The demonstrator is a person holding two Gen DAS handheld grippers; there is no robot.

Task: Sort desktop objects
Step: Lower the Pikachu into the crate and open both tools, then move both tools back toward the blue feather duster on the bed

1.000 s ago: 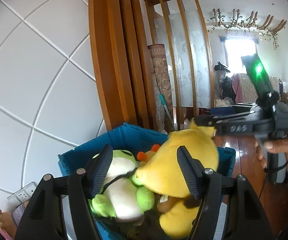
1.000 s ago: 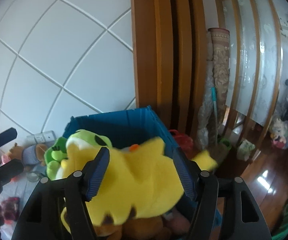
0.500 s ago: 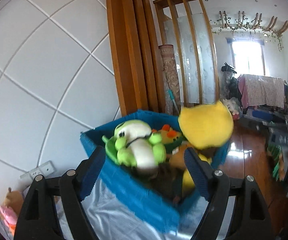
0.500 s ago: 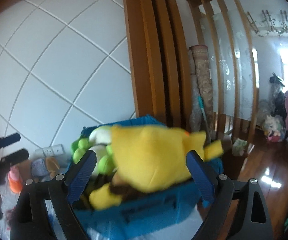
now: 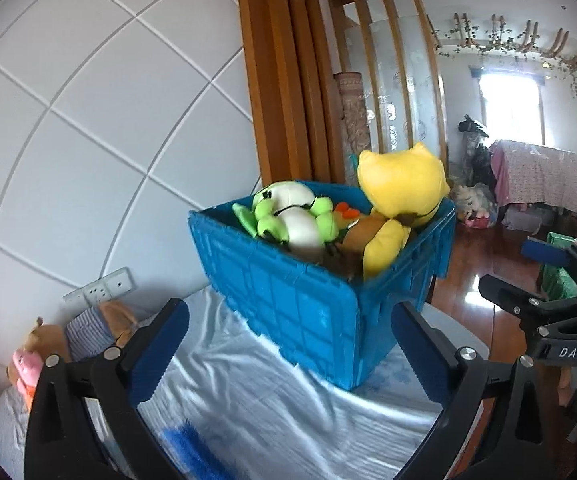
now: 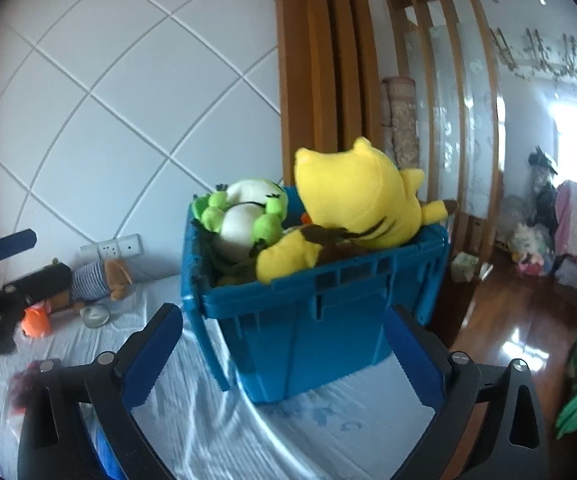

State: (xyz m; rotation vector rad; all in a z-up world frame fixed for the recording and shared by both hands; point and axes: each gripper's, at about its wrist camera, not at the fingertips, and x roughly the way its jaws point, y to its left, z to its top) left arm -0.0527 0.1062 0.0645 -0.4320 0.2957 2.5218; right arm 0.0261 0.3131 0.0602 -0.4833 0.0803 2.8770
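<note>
A blue plastic crate [image 5: 300, 308] [image 6: 328, 312] stands on a table under a pale blue cloth [image 5: 268, 412]. A yellow plush [image 5: 402, 190] [image 6: 352, 200] lies on top at the right, with a green and white frog plush [image 5: 288, 220] [image 6: 248, 216] beside it at the left. My left gripper [image 5: 288, 348] is open, back from the crate, with nothing between its fingers. My right gripper [image 6: 284, 348] is open too, empty, also short of the crate. The right gripper also shows in the left wrist view, at the right edge [image 5: 548, 280].
A striped plush [image 6: 96, 272] [image 5: 92, 328], an orange toy [image 6: 36, 320] and a small round glass object [image 6: 96, 314] lie at the table's far left by the wall sockets [image 6: 112, 246]. A wooden pillar [image 6: 320, 80] rises behind the crate. Wooden floor lies to the right.
Both grippers have pulled back from the crate. The yellow plush, between the right fingers a second ago, now rests in the crate, free of them.
</note>
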